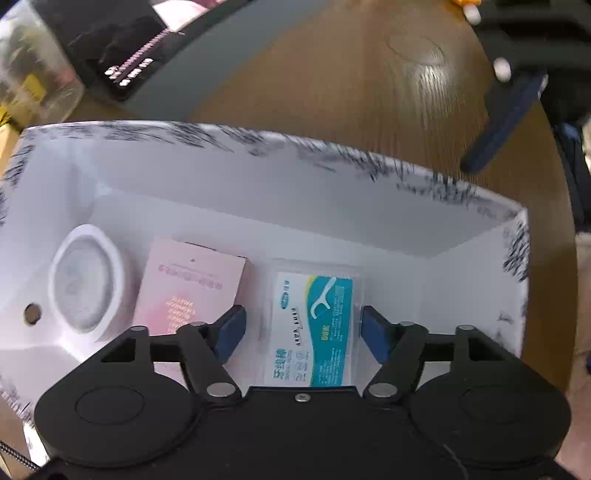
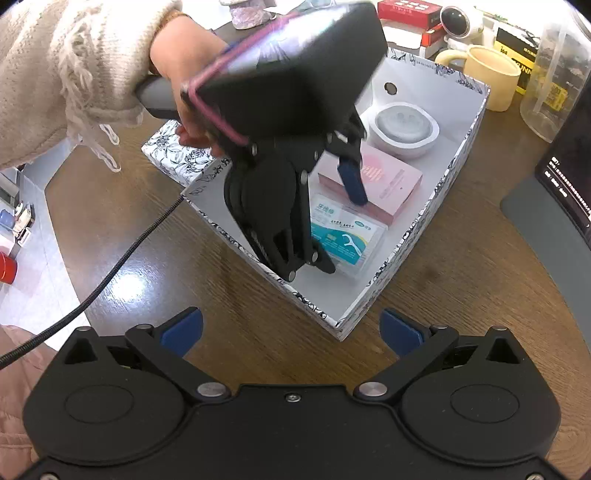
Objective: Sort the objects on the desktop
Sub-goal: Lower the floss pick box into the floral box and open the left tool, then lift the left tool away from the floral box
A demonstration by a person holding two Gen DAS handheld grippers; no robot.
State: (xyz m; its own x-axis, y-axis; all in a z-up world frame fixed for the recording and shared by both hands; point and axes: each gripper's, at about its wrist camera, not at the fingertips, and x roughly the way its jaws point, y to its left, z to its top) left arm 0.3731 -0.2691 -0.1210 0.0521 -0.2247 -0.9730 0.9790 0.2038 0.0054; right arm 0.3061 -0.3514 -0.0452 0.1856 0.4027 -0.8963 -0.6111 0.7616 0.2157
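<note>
A white box with a black floral rim (image 1: 369,162) (image 2: 369,299) stands on the wooden table. On its floor lie a round white container (image 1: 85,280) (image 2: 404,129), a pink carton (image 1: 192,284) (image 2: 388,184) and a clear floss-pick case (image 1: 314,325) (image 2: 351,240). My left gripper (image 1: 303,332) (image 2: 341,230) reaches down into the box, open, its blue pads either side of the floss-pick case. My right gripper (image 2: 291,332) hangs open with nothing in it over the bare table, just in front of the box's near corner. One of its blue fingers (image 1: 506,122) shows beyond the box.
A hand in a cream knitted sleeve (image 2: 74,74) holds the left gripper. The box's floral lid (image 2: 173,155) lies behind on the left. A yellow mug (image 2: 487,75), a clear beaker (image 2: 554,74), red cartons (image 2: 406,11) and a dark screen (image 2: 569,177) stand beyond. A braided cable (image 2: 122,258) crosses the table.
</note>
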